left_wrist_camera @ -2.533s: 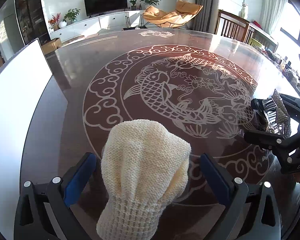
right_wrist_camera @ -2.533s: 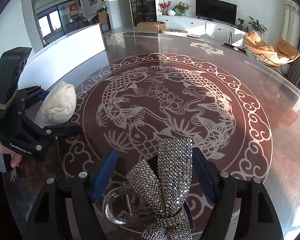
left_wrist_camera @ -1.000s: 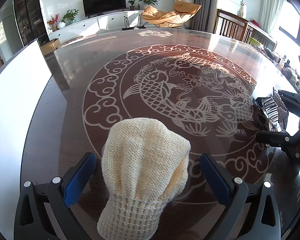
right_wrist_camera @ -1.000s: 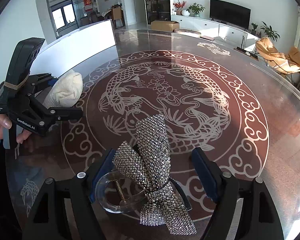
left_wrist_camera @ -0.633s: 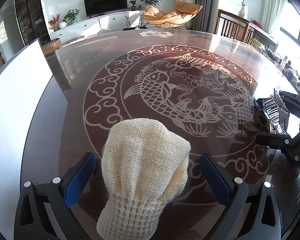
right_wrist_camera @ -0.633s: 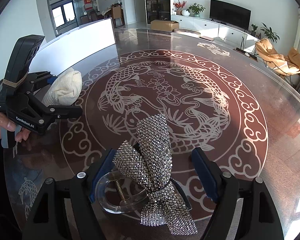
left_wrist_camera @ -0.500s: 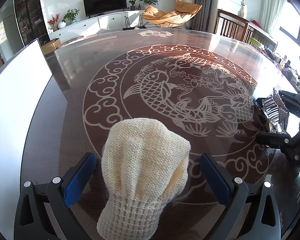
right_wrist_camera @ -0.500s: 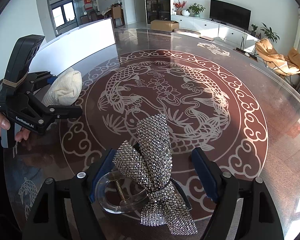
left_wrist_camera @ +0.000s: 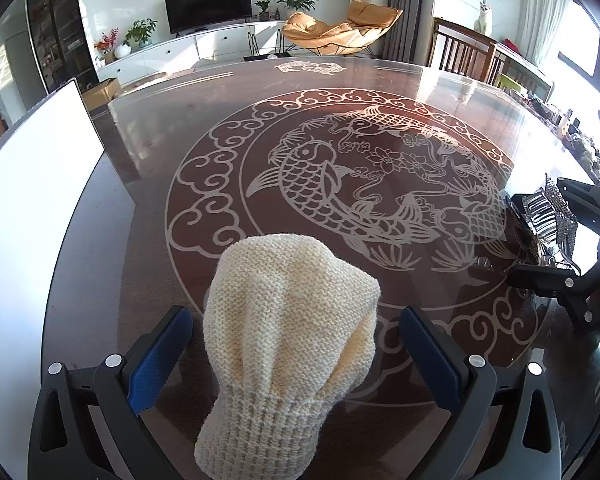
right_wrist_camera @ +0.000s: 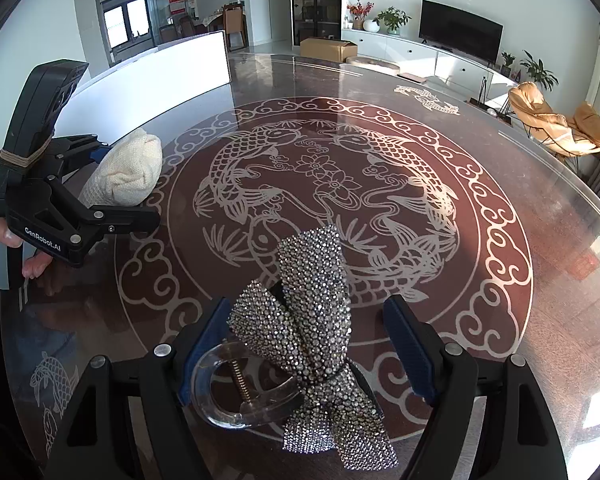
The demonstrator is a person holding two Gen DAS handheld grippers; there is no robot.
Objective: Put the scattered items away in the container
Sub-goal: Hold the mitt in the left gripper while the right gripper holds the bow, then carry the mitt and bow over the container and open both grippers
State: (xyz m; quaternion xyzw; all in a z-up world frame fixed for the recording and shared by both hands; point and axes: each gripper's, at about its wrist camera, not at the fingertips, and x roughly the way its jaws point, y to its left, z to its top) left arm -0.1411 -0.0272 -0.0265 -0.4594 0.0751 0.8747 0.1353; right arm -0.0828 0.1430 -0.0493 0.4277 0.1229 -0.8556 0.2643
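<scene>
A cream knitted hat (left_wrist_camera: 288, 320) lies on the glass table between the blue pads of my left gripper (left_wrist_camera: 296, 315). That gripper is open, with a gap on each side of the knit. In the right wrist view the hat (right_wrist_camera: 128, 172) and the left gripper (right_wrist_camera: 126, 180) show at the left, held by a person's hand. A rhinestone bow hair clip (right_wrist_camera: 312, 320) with a clear claw lies between the fingers of my right gripper (right_wrist_camera: 306, 306), which is open. The right pad stands clear of the bow. A white container (left_wrist_camera: 32, 200) stands at the left.
The round glass table (left_wrist_camera: 360, 128) carries a fish pattern in its middle. The white container's wall (right_wrist_camera: 160, 76) runs along the far left of the right wrist view. Chairs and a cabinet stand beyond the far edge. My right gripper (left_wrist_camera: 516, 236) shows at the right edge.
Since the oldest frames my right gripper has shifted slightly, so the bow clip sits more fully between its fingers. Over the last second nothing has moved.
</scene>
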